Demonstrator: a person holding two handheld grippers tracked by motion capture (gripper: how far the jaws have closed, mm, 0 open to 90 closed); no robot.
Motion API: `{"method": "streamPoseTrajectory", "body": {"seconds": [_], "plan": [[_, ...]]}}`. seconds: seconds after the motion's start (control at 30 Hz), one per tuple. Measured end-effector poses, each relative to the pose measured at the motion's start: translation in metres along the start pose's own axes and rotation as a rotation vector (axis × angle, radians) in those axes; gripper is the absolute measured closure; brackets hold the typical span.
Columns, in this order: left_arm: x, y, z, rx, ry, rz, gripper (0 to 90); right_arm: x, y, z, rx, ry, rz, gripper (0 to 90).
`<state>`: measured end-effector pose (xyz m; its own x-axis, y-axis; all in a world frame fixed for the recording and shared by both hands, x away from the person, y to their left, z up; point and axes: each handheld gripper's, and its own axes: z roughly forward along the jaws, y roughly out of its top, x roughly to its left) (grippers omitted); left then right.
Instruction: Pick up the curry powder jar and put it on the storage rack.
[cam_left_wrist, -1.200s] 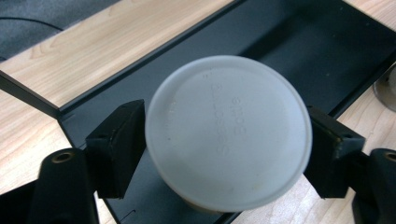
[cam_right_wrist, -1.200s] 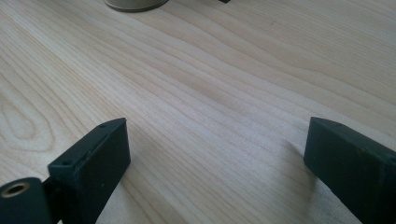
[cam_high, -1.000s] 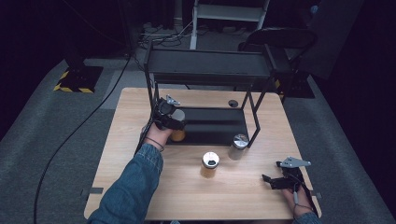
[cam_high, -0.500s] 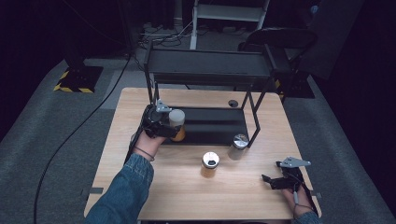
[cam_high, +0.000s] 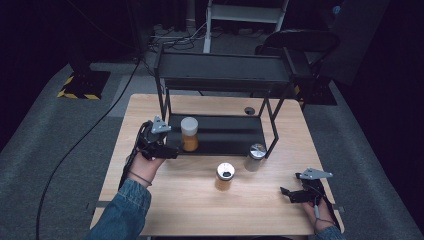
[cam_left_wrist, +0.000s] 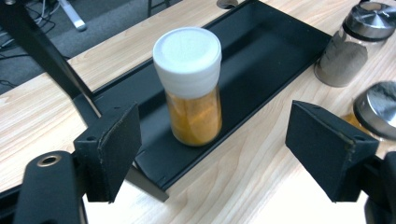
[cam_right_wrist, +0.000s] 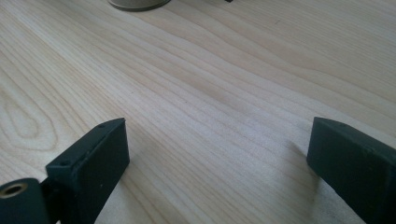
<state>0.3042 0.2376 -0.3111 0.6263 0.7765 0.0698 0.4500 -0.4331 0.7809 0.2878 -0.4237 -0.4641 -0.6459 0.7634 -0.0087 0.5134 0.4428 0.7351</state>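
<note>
A jar of orange powder with a white lid (cam_high: 189, 134) (cam_left_wrist: 191, 88) stands upright near the left end of the black bottom tray (cam_high: 230, 136) (cam_left_wrist: 275, 51) of a metal rack. My left gripper (cam_high: 169, 144) is just left of the jar, at the tray's front left corner. It is open, its pads are clear of the jar, and it points at the jar. My right gripper (cam_high: 290, 194) (cam_right_wrist: 217, 140) rests open near the table's front right corner, with bare wood between its jaws.
An orange jar with a silver lid (cam_high: 225, 176) (cam_left_wrist: 378, 105) and a grey jar with a silver lid (cam_high: 256, 156) (cam_left_wrist: 348, 51) stand on the wooden table (cam_high: 165, 210) in front of the tray. The rack's top shelf (cam_high: 225, 70) overhangs the tray. A cable hole (cam_high: 249, 110) lies behind it.
My left gripper has drawn back to the left, away from the white-lidded jar, which stays standing on the tray. The right gripper has not moved.
</note>
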Motion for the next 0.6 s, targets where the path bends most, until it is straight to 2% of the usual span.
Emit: {"method": "streamPoseTrajectory", "body": {"seconds": [0.27,0.47,0.6], "plan": [[-0.004,-0.017,-0.016,-0.005,0.012,0.015,17.9,0.0,0.0,0.0,0.0,0.0,0.0,5.5],[-0.001,-0.033,-0.023,-0.011,-0.001,0.024,16.1,0.0,0.0,0.0,0.0,0.0,0.0,5.5],[0.0,-0.047,-0.027,-0.023,0.004,0.013,15.7,0.0,0.0,0.0,0.0,-0.001,0.0,5.5]]}}
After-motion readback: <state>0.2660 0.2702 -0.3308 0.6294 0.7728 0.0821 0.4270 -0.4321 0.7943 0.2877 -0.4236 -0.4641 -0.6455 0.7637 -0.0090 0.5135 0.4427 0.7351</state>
